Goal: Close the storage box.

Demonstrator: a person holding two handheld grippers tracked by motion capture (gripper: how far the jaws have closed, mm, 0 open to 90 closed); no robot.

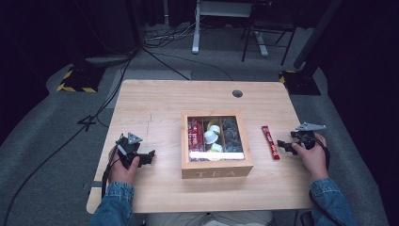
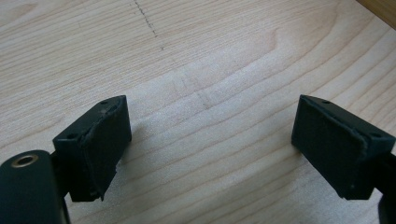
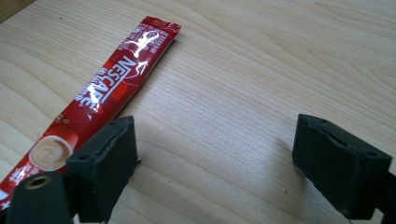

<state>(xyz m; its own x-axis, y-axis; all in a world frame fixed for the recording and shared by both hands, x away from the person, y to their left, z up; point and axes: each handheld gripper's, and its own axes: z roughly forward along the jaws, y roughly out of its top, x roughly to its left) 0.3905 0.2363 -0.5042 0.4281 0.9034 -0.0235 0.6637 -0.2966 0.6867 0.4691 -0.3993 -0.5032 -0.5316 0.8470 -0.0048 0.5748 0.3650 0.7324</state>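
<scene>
A red Nescafe stick sachet [image 1: 270, 142] lies flat on the wooden table [image 1: 155, 101], just right of a wooden tea box [image 1: 216, 172]. My right gripper [image 1: 284, 145] sits low beside the sachet's near end, jaws wide apart with bare wood between them. In the right gripper view the sachet [image 3: 107, 88] runs past the outside of the left jaw. My left gripper [image 1: 149, 157] rests on the table left of the box, open and empty. Its jaws frame bare wood [image 2: 210, 107] in the left gripper view.
The tea box has a glass lid [image 1: 214, 136] over compartments with red sachets, white and yellow pods and dark items. A cable hole [image 1: 237, 93] is near the table's far edge. Beyond the table stand a desk leg and a chair [image 1: 266, 28].
</scene>
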